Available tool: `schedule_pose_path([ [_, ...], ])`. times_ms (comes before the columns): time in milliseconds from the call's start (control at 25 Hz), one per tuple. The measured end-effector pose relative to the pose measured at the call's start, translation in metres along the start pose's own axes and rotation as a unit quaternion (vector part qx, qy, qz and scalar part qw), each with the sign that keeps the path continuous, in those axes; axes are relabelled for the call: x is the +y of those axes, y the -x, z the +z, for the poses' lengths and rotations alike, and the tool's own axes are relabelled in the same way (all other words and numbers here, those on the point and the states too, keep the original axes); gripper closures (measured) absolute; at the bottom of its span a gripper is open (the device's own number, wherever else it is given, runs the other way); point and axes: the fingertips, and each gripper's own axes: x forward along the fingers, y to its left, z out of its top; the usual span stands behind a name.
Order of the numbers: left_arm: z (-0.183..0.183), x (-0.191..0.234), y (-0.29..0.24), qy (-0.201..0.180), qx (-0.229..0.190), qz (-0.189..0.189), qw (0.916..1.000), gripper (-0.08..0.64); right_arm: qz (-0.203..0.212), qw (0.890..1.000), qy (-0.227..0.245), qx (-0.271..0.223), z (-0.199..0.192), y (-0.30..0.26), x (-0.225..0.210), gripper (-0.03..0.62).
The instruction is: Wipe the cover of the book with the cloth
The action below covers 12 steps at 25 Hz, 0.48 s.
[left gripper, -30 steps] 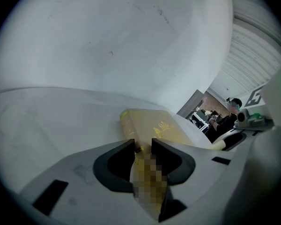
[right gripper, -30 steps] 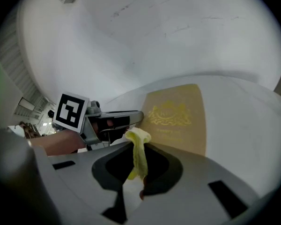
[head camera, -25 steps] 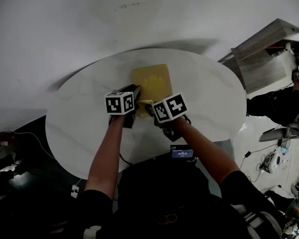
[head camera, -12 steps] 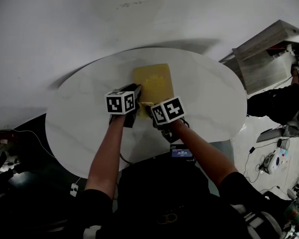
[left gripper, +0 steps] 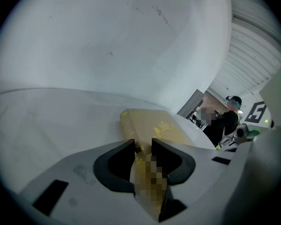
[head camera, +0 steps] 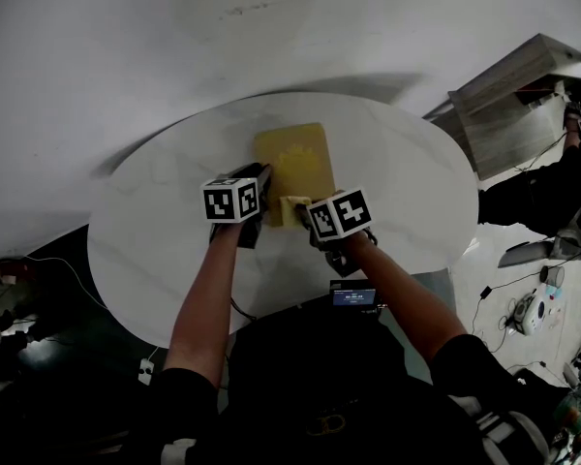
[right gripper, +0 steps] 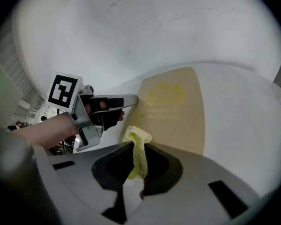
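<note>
A yellow book (head camera: 295, 158) with gold print lies flat on the round white table (head camera: 145, 240); the same book (right gripper: 178, 107) fills the middle of the right gripper view. My left gripper (head camera: 260, 176) sits at the book's near left edge, jaws shut on that edge of the book (left gripper: 152, 128). The left gripper (right gripper: 124, 100) also shows from the side in the right gripper view. My right gripper (right gripper: 138, 149) is shut on a yellow cloth (right gripper: 136, 142), which hangs onto the book's near end. From above, the cloth (head camera: 295, 204) lies between the two marker cubes.
A grey shelf unit (head camera: 523, 95) stands off the table's right side. A person in dark clothes (head camera: 547, 197) is beside it, with cables and small devices (head camera: 528, 313) on the floor. A small lit screen (head camera: 353, 298) sits at the table's near edge.
My right gripper and the cloth have shifted a little to the right along the book's near end. The left gripper and the book have stayed put.
</note>
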Motion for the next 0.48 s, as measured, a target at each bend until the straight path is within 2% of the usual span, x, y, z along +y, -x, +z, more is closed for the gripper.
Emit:
schedule_pose_path([
  [480,0.001,0.0,-0.001,-0.005,0.0,0.007,1.0,0.446,-0.025,0.999,-0.022,-0.018,-0.007,0.03,-0.041,0.505],
])
